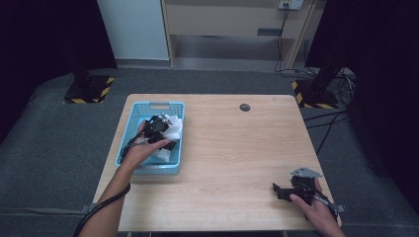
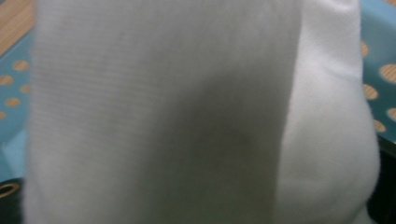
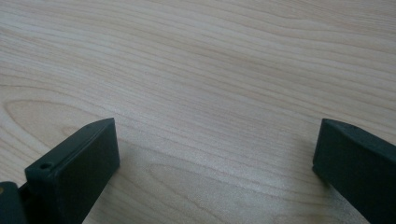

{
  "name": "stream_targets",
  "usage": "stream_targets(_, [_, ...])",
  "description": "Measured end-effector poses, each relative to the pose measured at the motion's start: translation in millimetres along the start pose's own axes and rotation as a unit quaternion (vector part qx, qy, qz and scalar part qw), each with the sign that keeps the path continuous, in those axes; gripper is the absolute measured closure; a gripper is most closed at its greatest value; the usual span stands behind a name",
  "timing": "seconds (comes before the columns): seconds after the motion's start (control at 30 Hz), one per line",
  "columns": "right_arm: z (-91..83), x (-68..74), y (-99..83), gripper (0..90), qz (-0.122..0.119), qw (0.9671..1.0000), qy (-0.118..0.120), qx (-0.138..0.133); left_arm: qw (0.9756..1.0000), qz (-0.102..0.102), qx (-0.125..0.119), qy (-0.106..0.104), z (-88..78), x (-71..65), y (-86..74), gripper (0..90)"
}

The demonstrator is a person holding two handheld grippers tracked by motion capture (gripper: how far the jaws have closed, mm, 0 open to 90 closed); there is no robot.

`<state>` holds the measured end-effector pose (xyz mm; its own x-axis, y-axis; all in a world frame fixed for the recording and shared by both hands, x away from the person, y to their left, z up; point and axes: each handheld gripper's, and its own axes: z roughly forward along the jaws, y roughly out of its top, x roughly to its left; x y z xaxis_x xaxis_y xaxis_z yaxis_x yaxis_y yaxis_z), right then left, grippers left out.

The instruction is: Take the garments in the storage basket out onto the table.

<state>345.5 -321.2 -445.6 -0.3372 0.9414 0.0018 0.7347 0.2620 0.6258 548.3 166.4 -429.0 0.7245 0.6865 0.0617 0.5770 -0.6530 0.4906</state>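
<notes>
Left gripper (image 1: 160,132): fingers inside the blue basket (image 1: 129,123), buried in a white cloth (image 1: 173,126); whether they are clamped on the cloth or merely pressed into it cannot be told, since the left gripper view has the ribbed white fabric (image 2: 187,112) right up against the lens, with perforated blue basket wall (image 2: 380,70) at both margins. Right gripper (image 1: 284,191): fingers (image 3: 77,168) spread wide with nothing between them, resting low over bare wood near the front right corner of the table (image 1: 237,148). Basket: rectangular, perforated, handle slot at its far end, set along the table's left edge, its near end close to the front left portion of the top. Open room: the whole middle and far right of the tabletop, well apart from both grippers. Surface: light wood grain, one round dark cable grommet (image 1: 244,107) near the far edge. Surroundings: grey carpet, two black stands with yellow-and-black striped bases (image 1: 89,91) at far left and far right, loose cables by the right stand, a pale wooden cabinet behind.
</notes>
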Motion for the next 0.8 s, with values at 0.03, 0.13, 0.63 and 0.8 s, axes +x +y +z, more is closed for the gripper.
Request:
stream_targets(0.03, [0.0,0.1,0.0,0.3,0.001,1.0000,0.000,0.000,1.0000,0.001,0.001,0.000,0.7,0.1,0.0,2.0])
stream_targets(0.13, [0.0,0.1,0.0,0.3,0.000,1.0000,0.000,0.000,1.0000,0.000,0.004,-0.001,3.1,0.9,-0.2,1.8])
stream_targets(0.63, [0.0,0.1,0.0,0.3,0.000,1.0000,0.000,0.000,0.9999,-0.004,0.009,-0.007,8.2,2.3,-1.8,1.8])
stream_targets(0.8, [-0.1,0.1,0.0,0.3,0.001,1.0000,0.000,0.000,0.9998,-0.004,0.012,-0.012,10.6,2.6,-2.1,2.4])
